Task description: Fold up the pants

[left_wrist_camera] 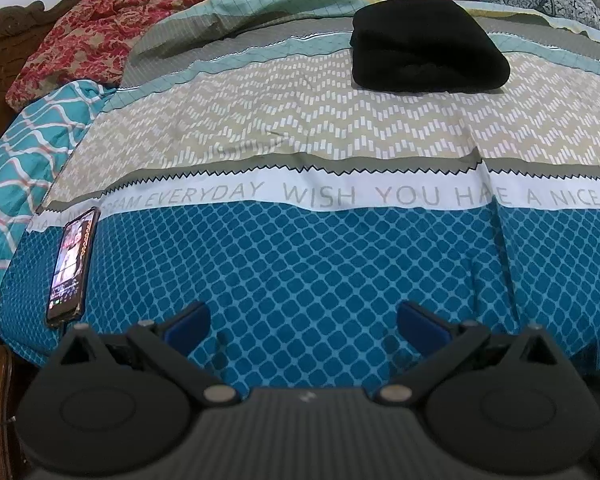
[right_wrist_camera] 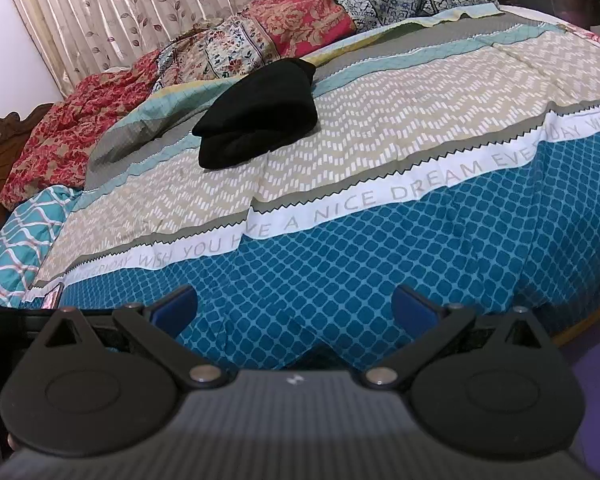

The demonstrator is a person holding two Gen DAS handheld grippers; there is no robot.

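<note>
Both tongs, left tongs (left_wrist_camera: pixel 303 322) and right tongs (right_wrist_camera: pixel 295 306), gape well short of folded pants (left_wrist_camera: pixel 428 46).

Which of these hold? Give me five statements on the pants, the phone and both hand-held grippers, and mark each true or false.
1. The black pants lie in a folded bundle on the bedspread. True.
2. The left hand-held gripper is clamped on the pants. False: it is open, over the blue pattern, apart from them.
3. A phone lies on the bed with its screen lit. True.
4. The right hand-held gripper holds the phone. False: it is open and holds nothing.
5. The pants cover the printed lettering. False: they lie beyond it, on the beige zigzag band.
</note>
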